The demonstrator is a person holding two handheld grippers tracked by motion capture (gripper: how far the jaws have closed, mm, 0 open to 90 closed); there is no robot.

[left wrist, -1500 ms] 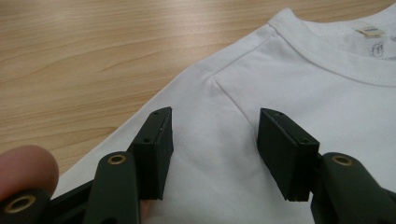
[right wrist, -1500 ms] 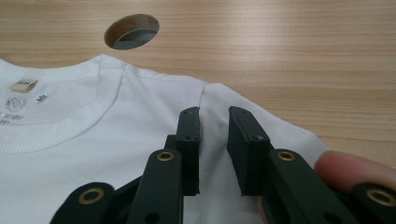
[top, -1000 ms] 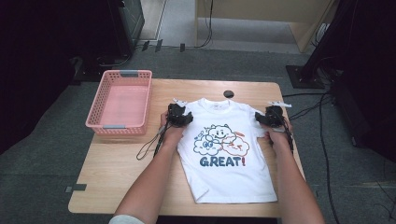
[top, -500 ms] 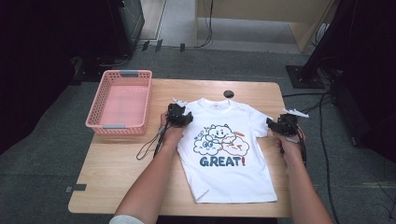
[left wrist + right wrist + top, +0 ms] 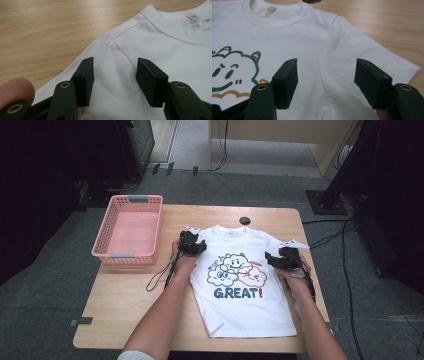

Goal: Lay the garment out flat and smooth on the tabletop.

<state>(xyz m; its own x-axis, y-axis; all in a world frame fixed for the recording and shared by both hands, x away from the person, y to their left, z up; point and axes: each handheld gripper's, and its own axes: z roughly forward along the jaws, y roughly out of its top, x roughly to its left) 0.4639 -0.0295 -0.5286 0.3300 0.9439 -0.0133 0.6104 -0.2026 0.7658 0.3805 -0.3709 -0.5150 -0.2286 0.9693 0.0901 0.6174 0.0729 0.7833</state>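
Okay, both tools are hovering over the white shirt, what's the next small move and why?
Probably lower both and pinch the cloth. The left tool sits open over the T-shirt near its left shoulder seam, and the right tool sits open over the right sleeve area. The shirt lies flat, print up, on the table, so a grip at each side looks like the start of a fold or lift.

Light falls evenly from above on my tabletop point(image 5: 125, 295), so the wood and the white shirt point(image 5: 245, 312) read bright while the room past the table's left and right edges sinks into near black. Shadows under my forearms are soft and faint. The high view is a little grainy and soft. In my left gripper view the near jaws and my fingertip point(image 5: 15, 91) at the bottom left are blurred; the shirt's collar is sharper. No glare anywhere.
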